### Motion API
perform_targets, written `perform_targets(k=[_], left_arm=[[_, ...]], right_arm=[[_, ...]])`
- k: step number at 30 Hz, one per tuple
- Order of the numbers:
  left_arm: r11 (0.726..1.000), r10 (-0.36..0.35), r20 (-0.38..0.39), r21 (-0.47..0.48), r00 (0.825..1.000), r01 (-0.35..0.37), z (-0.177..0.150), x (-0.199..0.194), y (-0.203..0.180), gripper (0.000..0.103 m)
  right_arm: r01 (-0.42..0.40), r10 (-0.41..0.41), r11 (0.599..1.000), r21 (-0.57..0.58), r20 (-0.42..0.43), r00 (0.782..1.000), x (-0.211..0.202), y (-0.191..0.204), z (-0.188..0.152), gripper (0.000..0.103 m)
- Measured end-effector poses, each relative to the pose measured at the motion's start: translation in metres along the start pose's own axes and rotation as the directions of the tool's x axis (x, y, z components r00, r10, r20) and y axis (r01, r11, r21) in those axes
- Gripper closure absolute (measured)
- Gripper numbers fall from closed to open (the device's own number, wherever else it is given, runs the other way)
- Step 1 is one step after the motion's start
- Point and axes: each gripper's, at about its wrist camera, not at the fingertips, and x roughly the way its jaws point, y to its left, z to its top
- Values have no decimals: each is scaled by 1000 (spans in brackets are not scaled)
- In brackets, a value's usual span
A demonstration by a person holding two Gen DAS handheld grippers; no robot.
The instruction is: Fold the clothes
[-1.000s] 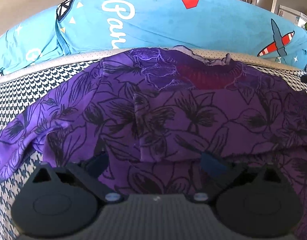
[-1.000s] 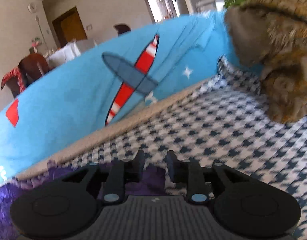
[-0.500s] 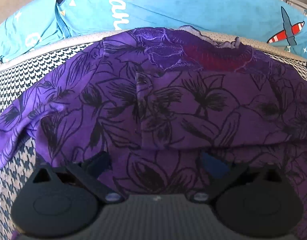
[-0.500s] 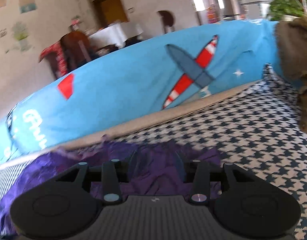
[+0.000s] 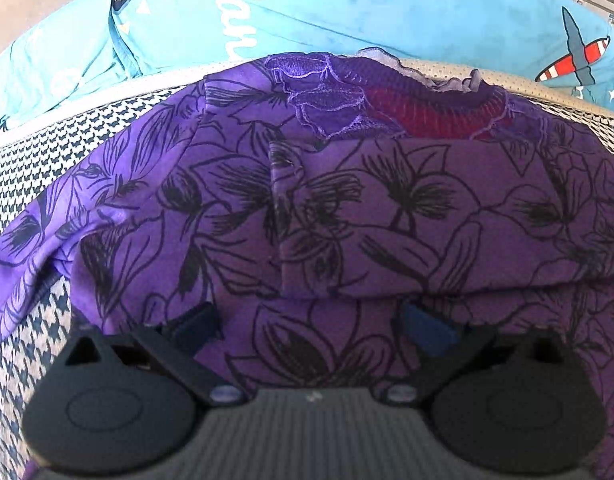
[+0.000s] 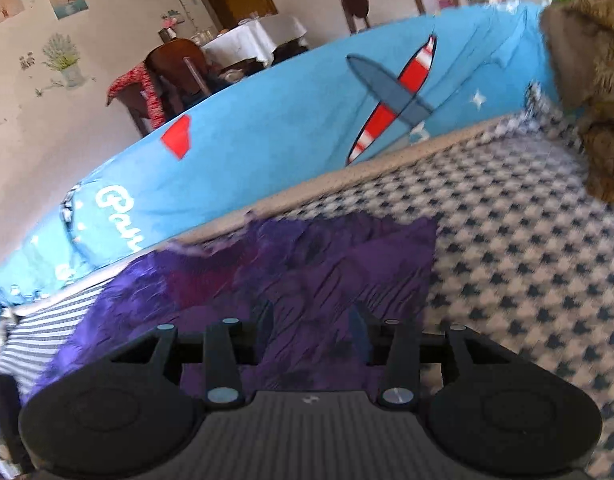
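Purple flowered clothing (image 5: 387, 208) is lying spread on the checked bed cover (image 6: 527, 272), its red-lined neck opening turned toward the far edge, just beside the blue bedding (image 5: 347, 12) bunched along that edge. A flap is now lying folded across the front of it, its lower edge just ahead of the left gripper (image 5: 311, 320). Compared with a second ago, the right gripper (image 6: 311, 320) is being seen with its jaws parted wider and nothing pinched between them; it is being swung back over the cloth's right edge. This is being read as a fold just released. The left gripper's jaws are standing wide apart over the cloth, with nothing visibly clamped. Another fold is probably being called for next.
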Motion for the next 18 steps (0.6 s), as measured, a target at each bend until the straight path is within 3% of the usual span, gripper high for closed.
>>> perform_targets(k=[3,7,9,18], left_arm=[[1000,3,5,2,1000,-3,-1,0,-1,0],[1000,-2,1,1,1000,2,0,0,-1,0],[1000,-1,0,2,1000,1,0,0,-1,0],[1000,-10,0,3,1000,10,0,1,0,0]], right_arm=[[-11,12,999,31,-35,999,5,0,-9,61],[79,-79,997,-2,-96,992,23,-5,-19,66],[97,-96,995,8,-101,990,27,-9,-22,72],[190,-190,982,-11,-79,979,25,7,-28,69]])
